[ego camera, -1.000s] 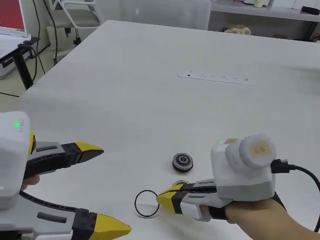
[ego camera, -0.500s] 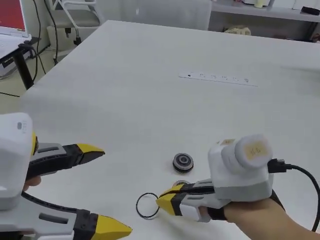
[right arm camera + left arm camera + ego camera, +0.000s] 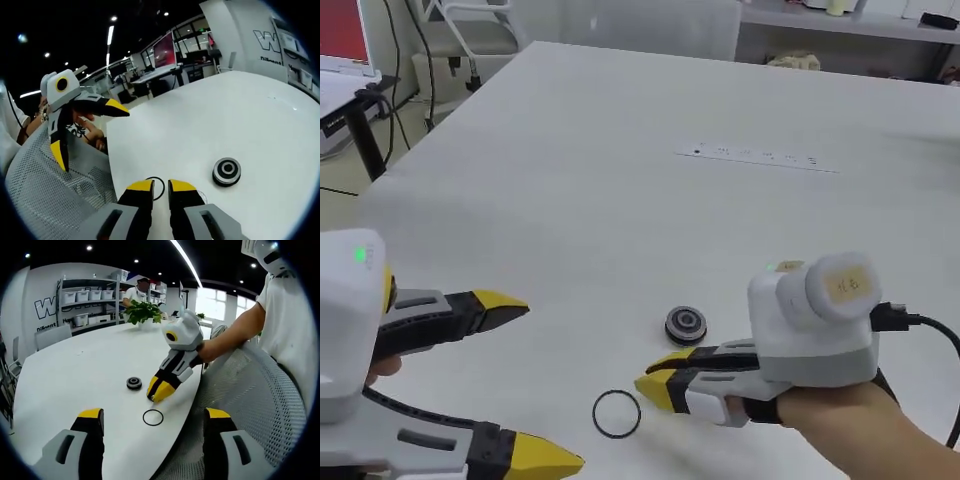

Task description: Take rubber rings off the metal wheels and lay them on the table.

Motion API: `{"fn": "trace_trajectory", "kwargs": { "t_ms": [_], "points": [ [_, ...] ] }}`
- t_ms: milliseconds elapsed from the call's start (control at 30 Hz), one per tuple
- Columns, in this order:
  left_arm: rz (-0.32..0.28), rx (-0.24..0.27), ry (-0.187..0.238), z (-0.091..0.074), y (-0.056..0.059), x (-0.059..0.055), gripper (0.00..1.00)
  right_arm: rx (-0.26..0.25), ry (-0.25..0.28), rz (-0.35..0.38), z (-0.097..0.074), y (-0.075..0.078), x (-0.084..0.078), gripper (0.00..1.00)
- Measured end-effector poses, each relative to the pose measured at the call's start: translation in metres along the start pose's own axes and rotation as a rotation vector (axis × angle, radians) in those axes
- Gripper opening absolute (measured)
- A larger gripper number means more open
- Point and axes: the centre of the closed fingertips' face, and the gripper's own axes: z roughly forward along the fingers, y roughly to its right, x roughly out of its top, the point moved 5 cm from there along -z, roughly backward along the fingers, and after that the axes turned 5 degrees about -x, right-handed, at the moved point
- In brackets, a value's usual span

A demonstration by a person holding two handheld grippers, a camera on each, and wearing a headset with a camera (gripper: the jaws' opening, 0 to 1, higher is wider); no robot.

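On worktop [image 3: 620,180]: rubber ring [image 3: 617,414] lying flat, just ahead of right claw [image 3: 655,388], whose tips are pressed nearly together w/ nothing seen btwn; metal wheel [image 3: 686,324] near, apart from both; left claw [image 3: 542,383] spread wide, empty.

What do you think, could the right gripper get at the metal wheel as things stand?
Probably yes: the metal wheel lies close beside the right gripper on bare table, with nothing between them; the rubber ring lies on its other side.
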Motion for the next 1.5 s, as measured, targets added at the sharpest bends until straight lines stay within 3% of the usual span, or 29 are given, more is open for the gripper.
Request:
{"fn": "trace_trajectory", "kwargs": {
  "t_ms": [300, 667, 833, 1000, 1200, 1500],
  "points": [
    [0.003, -0.01, -0.005, 0.001, 0.002, 0.0, 0.79, -0.012, 0.05, 0.002, -0.011, 0.007, 0.014, 0.13],
    [0.008, 0.001, 0.015, -0.001, 0.0, 0.005, 0.8, -0.072, 0.151, 0.016, -0.033, 0.029, 0.035, 0.16],
    [0.036, -0.008, 0.039, -0.001, 0.003, 0.02, 0.81, -0.091, 0.167, 0.032, -0.041, 0.039, 0.038, 0.16],
    [0.074, -0.01, 0.029, -0.002, 0.001, 0.03, 0.82, -0.104, 0.171, 0.039, -0.045, 0.046, 0.038, 0.17],
    [0.117, 0.0, 0.07, -0.004, -0.007, 0.053, 0.82, -0.098, 0.178, 0.035, -0.049, 0.051, 0.037, 0.17],
    [0.193, -0.028, 0.073, 0.009, -0.013, 0.075, 0.82, -0.109, 0.183, 0.031, -0.055, 0.058, 0.036, 0.21]
  ]
}}
